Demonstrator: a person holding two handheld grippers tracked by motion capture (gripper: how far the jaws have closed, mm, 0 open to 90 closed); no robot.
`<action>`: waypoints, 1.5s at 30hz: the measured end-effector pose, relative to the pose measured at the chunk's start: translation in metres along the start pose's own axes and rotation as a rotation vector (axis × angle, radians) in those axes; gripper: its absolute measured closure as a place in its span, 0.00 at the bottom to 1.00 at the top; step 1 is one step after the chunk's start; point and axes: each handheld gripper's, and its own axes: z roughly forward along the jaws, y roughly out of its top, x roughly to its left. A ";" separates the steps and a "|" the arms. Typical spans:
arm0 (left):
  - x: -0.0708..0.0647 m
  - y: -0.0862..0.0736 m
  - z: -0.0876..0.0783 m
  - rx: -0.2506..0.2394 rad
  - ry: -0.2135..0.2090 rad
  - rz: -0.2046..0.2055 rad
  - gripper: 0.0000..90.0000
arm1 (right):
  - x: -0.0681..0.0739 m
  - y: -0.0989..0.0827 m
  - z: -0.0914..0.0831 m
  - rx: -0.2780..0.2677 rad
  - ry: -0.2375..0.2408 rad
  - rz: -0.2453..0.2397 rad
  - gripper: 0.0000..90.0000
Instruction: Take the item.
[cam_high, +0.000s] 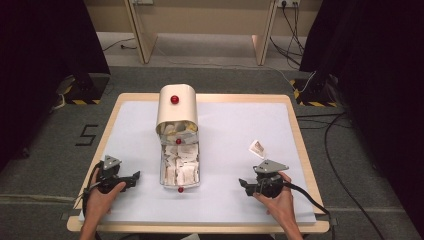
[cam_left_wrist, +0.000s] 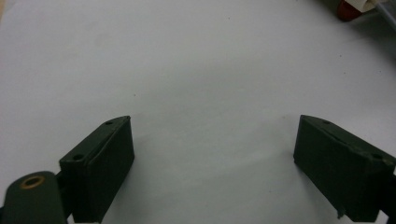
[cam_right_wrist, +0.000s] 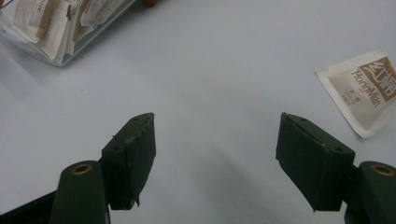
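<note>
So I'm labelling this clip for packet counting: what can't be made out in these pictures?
- Clear plastic tray of paper packets: high view, packets overlap and are too small to count; right gripper view, the top-left edge cuts it off.
- Cream rounded lid: covers the tray's rear, hiding what is beneath.
- Loose white-and-brown sachet: right edge crops it; small print is blurred.
- Red knob: left gripper view, cut off at the top.

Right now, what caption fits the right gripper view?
Open right gripper over the white table, sachet beside it, sachet box beyond.
</note>
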 end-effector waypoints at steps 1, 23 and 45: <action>0.000 0.000 0.000 0.002 -0.001 0.001 0.13 | 0.001 -0.001 0.000 0.001 0.002 -0.001 0.32; 0.000 0.000 0.000 0.000 0.000 0.000 0.13 | 0.016 -0.014 -0.003 0.050 0.011 -0.046 0.27; 0.000 0.000 0.000 0.001 0.000 0.002 0.13 | 0.018 -0.030 -0.012 0.062 0.025 -0.010 0.28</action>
